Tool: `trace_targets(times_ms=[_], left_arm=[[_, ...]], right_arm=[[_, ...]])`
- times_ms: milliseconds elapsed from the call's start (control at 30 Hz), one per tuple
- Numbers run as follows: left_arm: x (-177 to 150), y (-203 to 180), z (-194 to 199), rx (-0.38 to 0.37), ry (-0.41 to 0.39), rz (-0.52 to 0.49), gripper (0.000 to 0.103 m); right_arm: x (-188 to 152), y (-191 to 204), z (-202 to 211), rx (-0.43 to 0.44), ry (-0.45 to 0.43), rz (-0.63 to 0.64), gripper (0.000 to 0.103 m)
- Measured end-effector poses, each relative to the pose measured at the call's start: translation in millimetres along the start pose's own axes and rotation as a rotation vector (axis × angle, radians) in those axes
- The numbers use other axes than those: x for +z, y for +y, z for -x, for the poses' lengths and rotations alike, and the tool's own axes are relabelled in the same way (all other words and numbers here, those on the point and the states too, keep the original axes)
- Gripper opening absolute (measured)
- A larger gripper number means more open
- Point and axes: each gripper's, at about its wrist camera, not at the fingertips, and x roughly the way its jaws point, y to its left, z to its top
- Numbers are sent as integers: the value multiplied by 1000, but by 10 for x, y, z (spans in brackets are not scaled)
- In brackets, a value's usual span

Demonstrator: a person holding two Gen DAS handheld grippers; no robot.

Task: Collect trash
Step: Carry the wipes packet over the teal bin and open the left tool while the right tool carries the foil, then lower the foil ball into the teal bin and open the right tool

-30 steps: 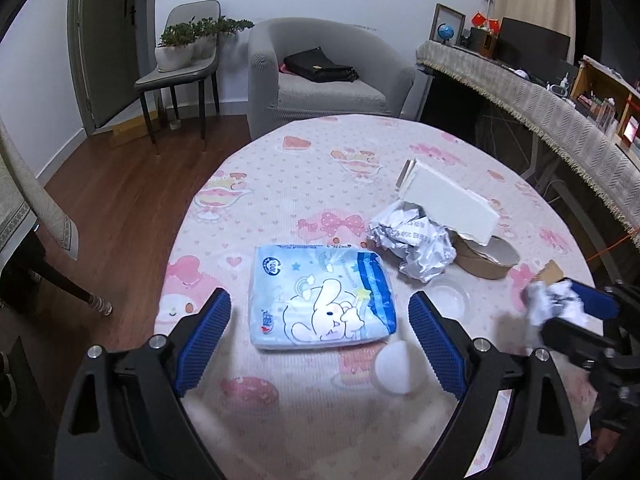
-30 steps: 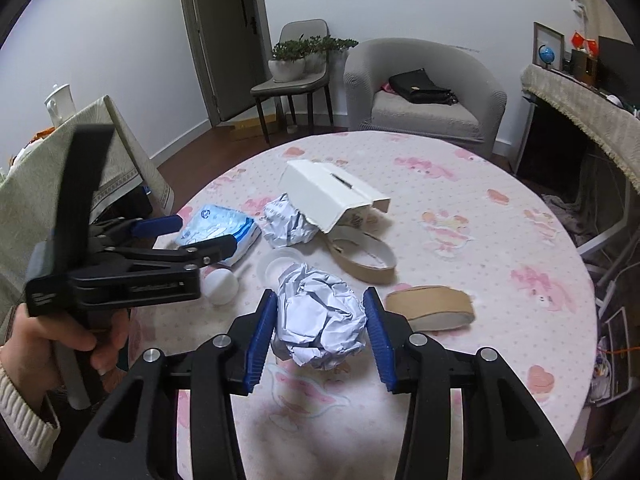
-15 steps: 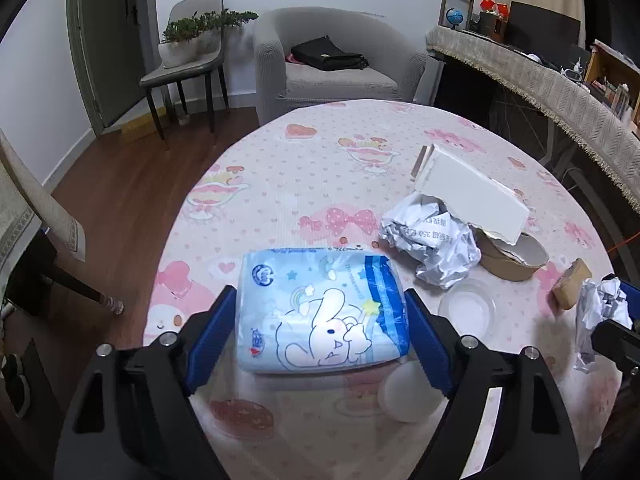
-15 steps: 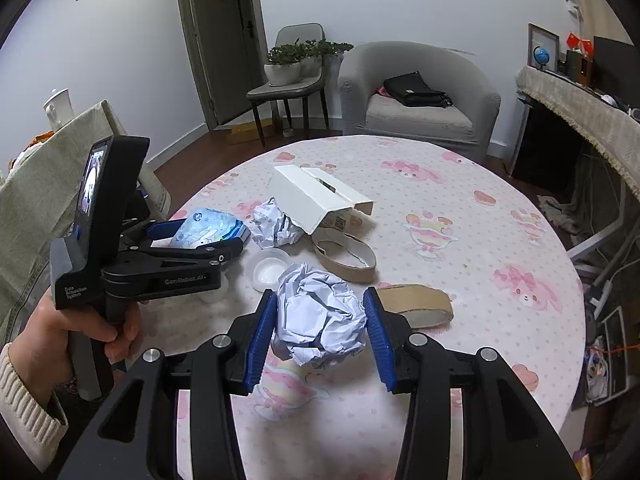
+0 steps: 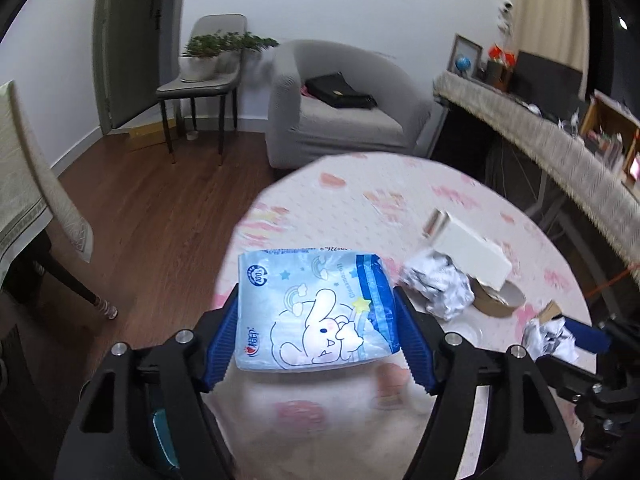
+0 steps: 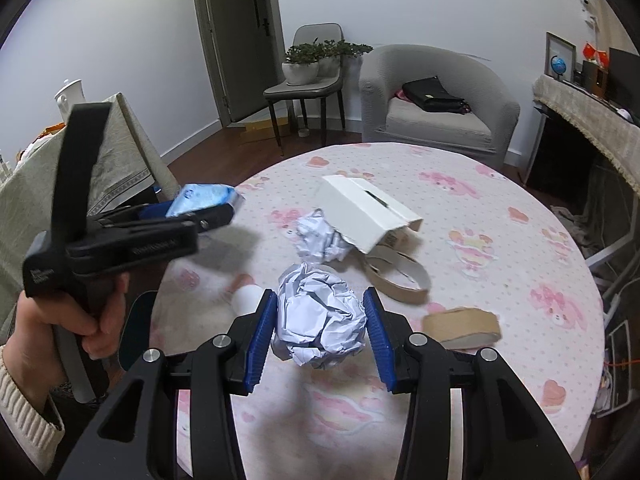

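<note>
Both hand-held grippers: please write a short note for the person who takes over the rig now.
Left hand-held gripper: jaws have just been closing, now shut on the blue tissue pack, lifted off the table.
Right hand-held gripper: shut on a crumpled paper ball.
Done: two items picked up.
Left on the table: second paper ball, white box, tape rings, small white lid.

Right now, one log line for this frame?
left gripper: shut on tissue pack, lifted | right gripper: shut on paper ball | box: on table
</note>
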Motion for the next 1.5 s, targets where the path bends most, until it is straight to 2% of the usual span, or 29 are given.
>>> trace_targets(times_ms=[267,700,900,1067,1267,1400,1500], left_arm=[[-36,454,248,59,-24,25,73],[-327,1405,385,186,20,94,73],[-559,1786,382,239,83,131,73],[-799,2028,311,301,160,118,73],[-1046,2272,294,328,247,121,74],[-1199,2377,252,302,328,123,80],[-1258,2409,282,325,342,88,85]], right_arm=[[92,367,-115,41,-1,32,45],[235,1140,-418,135,13,103,45],[282,1522,-556,183,24,139,45],[302,1806,-695,215,39,160,45],[321,2124,-844,254,54,179,45],[294,2315,-968,271,72,196,45],[278,2392,-1044,277,86,202,45]])
